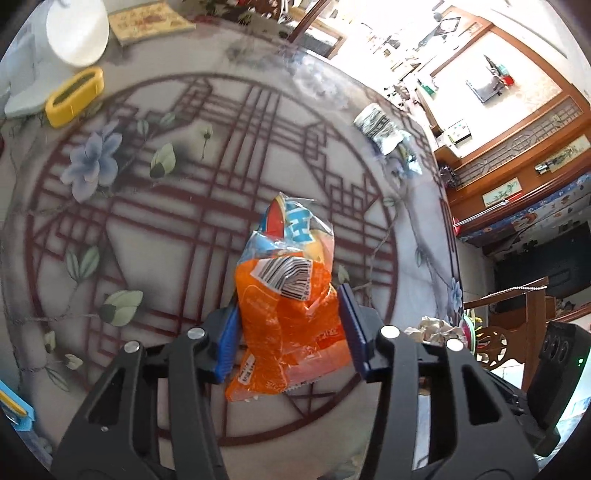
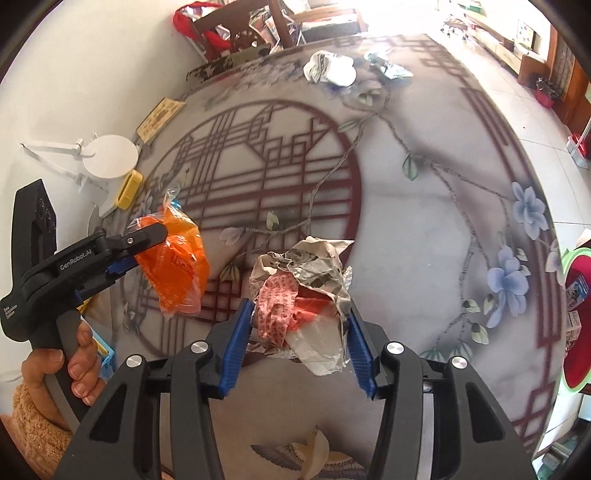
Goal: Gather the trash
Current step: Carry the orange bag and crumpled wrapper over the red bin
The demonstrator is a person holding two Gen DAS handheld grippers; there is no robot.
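An orange snack wrapper [image 1: 280,325] with a barcode label is pinched between the blue pads of my left gripper [image 1: 289,297], which is shut on it. From the right wrist view the same wrapper [image 2: 181,273] hangs from the left gripper [image 2: 144,247], clear of the round patterned table [image 2: 406,229]. My right gripper [image 2: 299,306] is shut on a crumpled newspaper wad [image 2: 306,273] with red print. That wad [image 1: 436,328] shows at the table's right edge in the left wrist view. More crumpled paper [image 2: 330,68] lies at the far rim.
A white round stand [image 2: 109,157] and a yellow box [image 2: 129,188] sit at the table's left by the wall. A red basin with a green rim [image 2: 576,321] is off the right edge. A wooden chair [image 2: 229,22] stands behind. A hand [image 2: 74,369] grips the left tool.
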